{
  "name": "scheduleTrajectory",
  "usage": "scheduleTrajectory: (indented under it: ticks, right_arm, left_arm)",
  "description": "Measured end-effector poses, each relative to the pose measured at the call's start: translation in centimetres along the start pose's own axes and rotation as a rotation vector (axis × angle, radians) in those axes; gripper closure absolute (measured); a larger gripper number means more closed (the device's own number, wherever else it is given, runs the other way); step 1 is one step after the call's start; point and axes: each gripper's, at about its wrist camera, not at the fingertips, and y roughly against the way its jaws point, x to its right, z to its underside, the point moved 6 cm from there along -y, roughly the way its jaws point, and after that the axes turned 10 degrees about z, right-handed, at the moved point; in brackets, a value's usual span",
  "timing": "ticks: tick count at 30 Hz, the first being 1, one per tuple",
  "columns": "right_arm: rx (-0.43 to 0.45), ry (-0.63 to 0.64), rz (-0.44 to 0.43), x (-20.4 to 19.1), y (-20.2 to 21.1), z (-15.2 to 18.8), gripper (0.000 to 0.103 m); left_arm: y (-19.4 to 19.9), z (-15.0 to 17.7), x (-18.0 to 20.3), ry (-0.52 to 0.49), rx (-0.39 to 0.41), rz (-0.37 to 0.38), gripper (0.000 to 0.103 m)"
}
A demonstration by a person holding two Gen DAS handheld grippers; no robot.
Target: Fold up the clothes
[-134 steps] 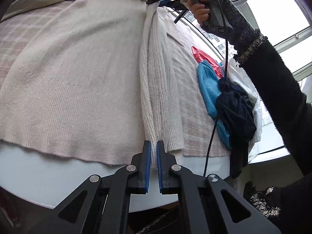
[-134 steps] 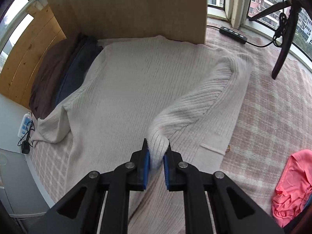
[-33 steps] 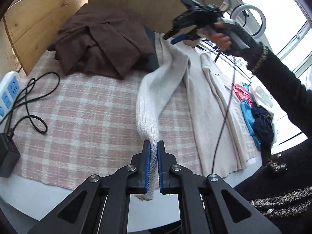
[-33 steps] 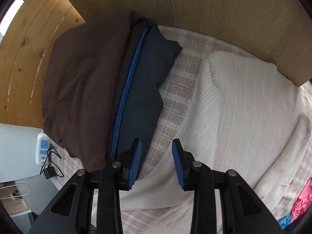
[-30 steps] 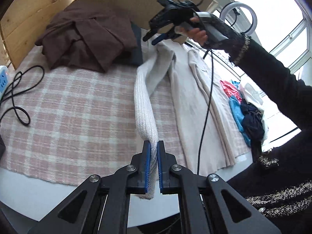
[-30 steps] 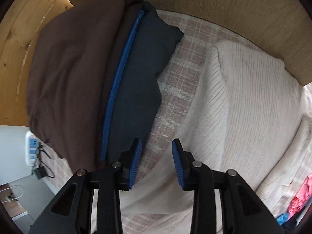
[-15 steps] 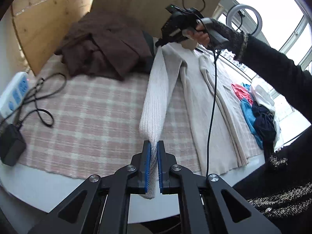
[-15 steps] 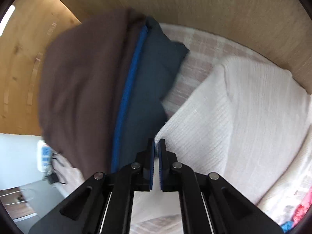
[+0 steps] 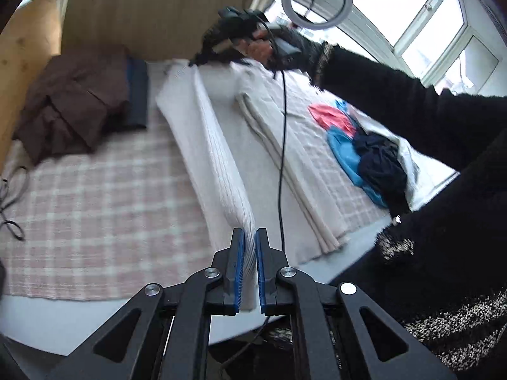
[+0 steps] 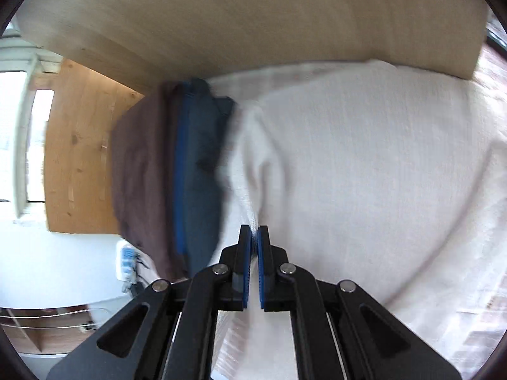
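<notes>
A cream ribbed sweater (image 9: 202, 133) lies lengthwise on the plaid cloth, its left sleeve stretched in a raised strip. My left gripper (image 9: 249, 253) is shut on the near end of that sleeve at the table's front edge. At the far end, a hand in a black sleeve holds my right gripper (image 9: 202, 58) against the sweater's shoulder. In the right wrist view the right gripper (image 10: 254, 243) is shut on a pinch of the cream sweater (image 10: 364, 174), lifted beside the dark folded clothes.
Folded brown garment (image 9: 69, 104) and navy garment (image 9: 137, 95) lie at the far left against a wooden board (image 9: 152, 9). A heap of pink, blue and dark clothes (image 9: 364, 155) sits at the right. A black cable (image 9: 281, 145) hangs across the sweater. Cords (image 9: 12, 196) lie at the left edge.
The right gripper closed on the sweater's shoulder and lifted it. The left gripper, still holding the sleeve end, has swung it right, toward the sweater's body.
</notes>
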Motion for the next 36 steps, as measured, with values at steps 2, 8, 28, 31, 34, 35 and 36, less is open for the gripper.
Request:
scheduleTrajectory:
  ticks: [2,8,28,31,34,35,36]
  right_arm:
    - [0.015,0.042,0.104,1.5,0.8,0.7,0.095]
    - [0.103,0.100,0.067,1.5,4.4,2.2,0.085]
    - [-0.021,0.424,0.161,-8.1,-5.2,11.0,0.083]
    - [0.011,0.419,0.138,-8.3,-3.6,10.6,0.083]
    - [-0.004,0.470,0.141,-9.4,-3.2,11.4,0.073]
    - [-0.006,0.498,0.172,-9.8,-3.4,11.9,0.073]
    - [-0.004,0.524,0.208,-10.0,-3.7,12.4,0.073]
  left_arm:
    - [-2.1,0.9,1.2,0.001,-0.061,0.034,0.097]
    - [-5.9,2.5,2.0,0.034,-0.130,-0.015,0.089]
    - [-9.6,4.5,-0.8,0.353,0.043,0.006,0.103]
    - [-8.0,5.1,-0.7,0.360,0.075,-0.031,0.103]
    - [-8.1,4.8,-0.7,0.392,0.105,0.018,0.103]
    - [-8.7,4.6,-0.8,0.392,0.091,0.007,0.096]
    - [-9.3,4.5,-0.8,0.389,0.074,-0.011,0.089]
